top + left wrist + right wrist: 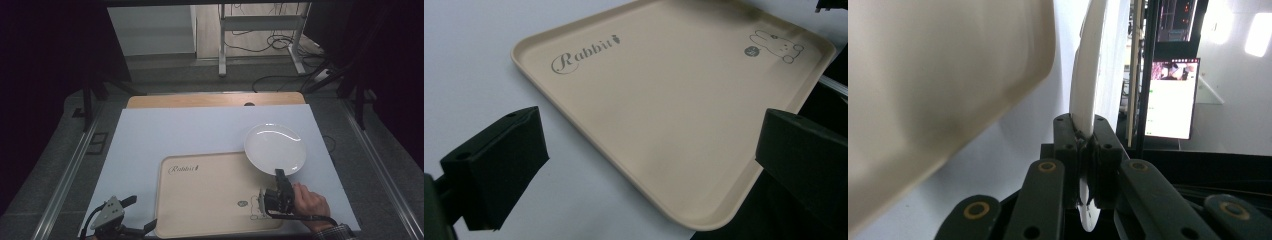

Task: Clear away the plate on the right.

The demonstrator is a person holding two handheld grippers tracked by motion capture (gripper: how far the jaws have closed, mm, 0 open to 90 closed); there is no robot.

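R tongs (1083, 137) pinch white plate (275, 147) at rim: stiff, slick, breakable. L tongs (649, 170) spread, idle nr tray (664, 100).

The near rim of the white plate (275, 148) is hidden between the pads of the right gripper (1084, 131), and its upper part runs off the top edge of that gripper's view. The tan tray (938, 95) is a soft blur there, cut off at left. The left gripper (131, 215) is cut by the high view's bottom edge.
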